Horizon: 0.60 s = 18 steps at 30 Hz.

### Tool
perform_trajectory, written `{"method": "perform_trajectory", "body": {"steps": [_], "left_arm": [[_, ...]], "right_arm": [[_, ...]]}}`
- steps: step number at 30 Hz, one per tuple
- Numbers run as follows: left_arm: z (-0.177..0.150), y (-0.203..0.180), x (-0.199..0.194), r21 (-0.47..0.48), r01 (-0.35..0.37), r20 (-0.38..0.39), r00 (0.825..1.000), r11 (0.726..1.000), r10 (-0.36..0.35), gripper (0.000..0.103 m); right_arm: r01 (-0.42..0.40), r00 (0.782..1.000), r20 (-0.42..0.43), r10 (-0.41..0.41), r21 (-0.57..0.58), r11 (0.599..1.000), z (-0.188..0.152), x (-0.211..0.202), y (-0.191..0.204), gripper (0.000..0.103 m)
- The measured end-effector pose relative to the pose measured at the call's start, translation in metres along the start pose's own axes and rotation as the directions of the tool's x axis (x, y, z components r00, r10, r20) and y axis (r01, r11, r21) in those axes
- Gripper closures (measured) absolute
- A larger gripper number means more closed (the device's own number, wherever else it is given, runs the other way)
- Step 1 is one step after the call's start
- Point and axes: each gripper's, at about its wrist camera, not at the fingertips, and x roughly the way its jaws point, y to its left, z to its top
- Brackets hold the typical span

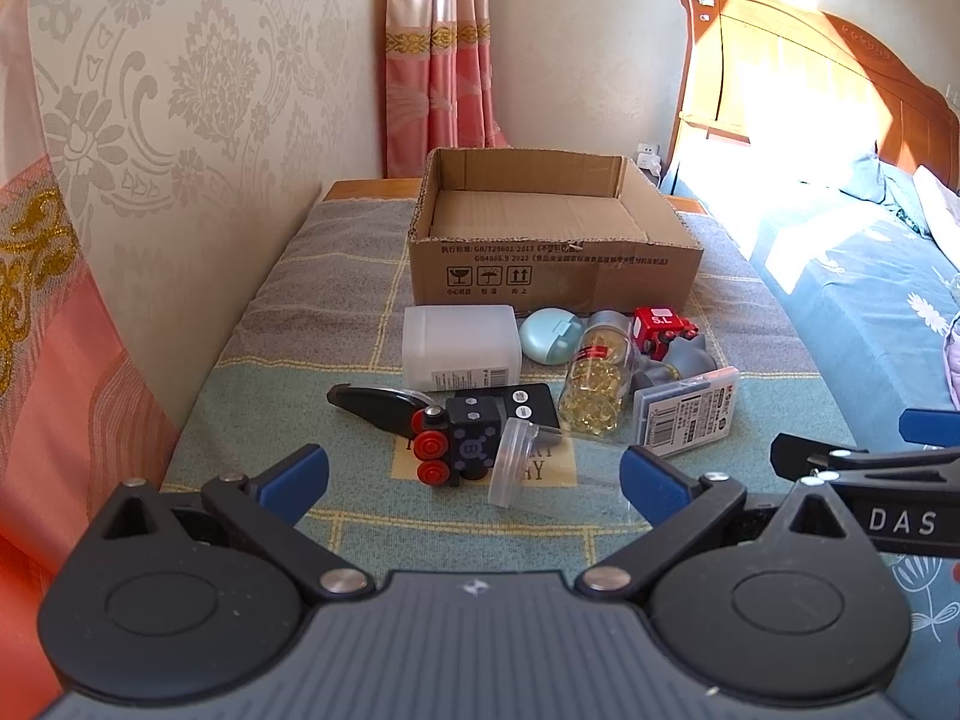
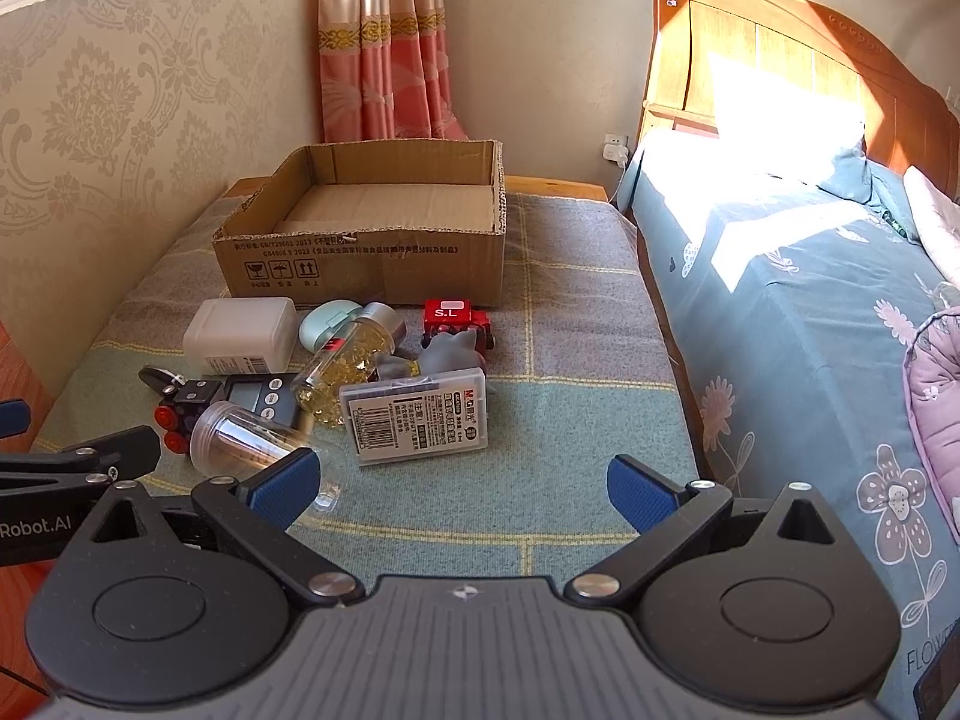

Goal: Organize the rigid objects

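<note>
Left wrist view: left tongs (image 1: 474,474) spread wide, empty; clear jar (image 1: 528,462) lying between their tips, cardboard box (image 1: 552,276) beyond the clutter. Right wrist view: right tongs (image 2: 462,483) wide, empty; staple case (image 2: 420,417) just ahead-left, box (image 2: 366,267) farther.

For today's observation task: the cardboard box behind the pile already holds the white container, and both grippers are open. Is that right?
Not quite. The cardboard box is empty; the white container lies on the blanket before it, as the left wrist view shows. Both the left gripper and right gripper are open.
</note>
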Motion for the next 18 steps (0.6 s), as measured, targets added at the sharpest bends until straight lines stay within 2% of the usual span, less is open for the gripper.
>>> {"method": "perform_trajectory", "body": {"steps": [18], "left_arm": [[0.0015, 0.0012, 0.0012, -0.001, 0.006, 0.003, 1.000, 1.000, -0.006, 0.000]], "right_arm": [[-0.001, 1.000, 0.002, 0.001, -0.002, 1.000, 0.0008, -0.0003, -0.0003, 0.000]]}}
